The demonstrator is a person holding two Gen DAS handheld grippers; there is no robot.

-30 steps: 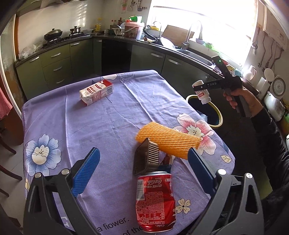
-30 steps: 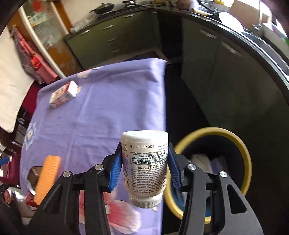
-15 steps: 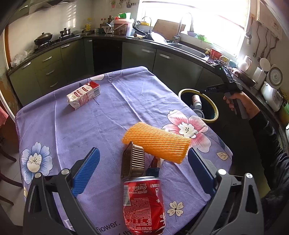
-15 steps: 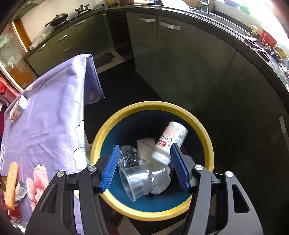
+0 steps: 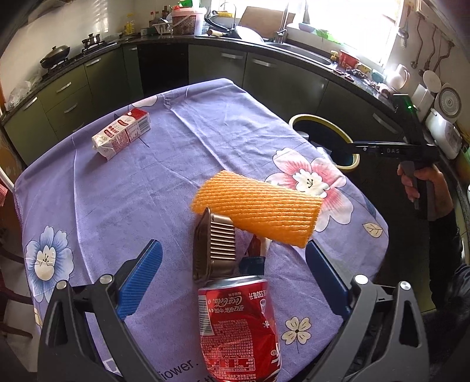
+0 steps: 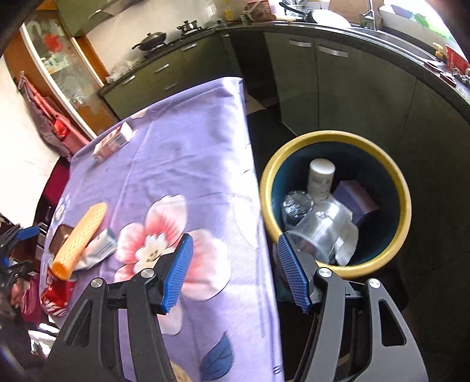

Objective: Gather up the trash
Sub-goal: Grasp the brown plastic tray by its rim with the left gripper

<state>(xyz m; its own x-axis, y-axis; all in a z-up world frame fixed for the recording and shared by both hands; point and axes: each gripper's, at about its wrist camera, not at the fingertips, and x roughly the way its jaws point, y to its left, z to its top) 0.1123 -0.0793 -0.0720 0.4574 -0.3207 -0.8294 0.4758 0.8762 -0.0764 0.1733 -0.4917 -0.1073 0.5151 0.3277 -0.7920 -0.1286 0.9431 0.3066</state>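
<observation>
Bright daylight floods in from the window (image 5: 346, 17), blown out to white glare. Fisheye bending curves the cabinets at the edges; corners go black. The right wrist view looks slightly motion-smeared.

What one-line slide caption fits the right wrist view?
Open right gripper beside the yellow-rimmed bin, white bottle lying inside.

On the table (image 5: 182, 152), a can (image 5: 239, 329) lies nearest the left tongs (image 5: 232, 282); a ribbed tray (image 5: 214, 246) stands on edge just behind it, a foam net sleeve (image 5: 258, 211) behind and right of that, and a carton (image 5: 122, 133) well apart at the far left. The bin (image 6: 336, 141) stands on the floor beside the table's right edge. In it lie a pill bottle (image 6: 321, 177), a plastic cup (image 6: 317, 229) and a box (image 6: 357, 201).
</observation>
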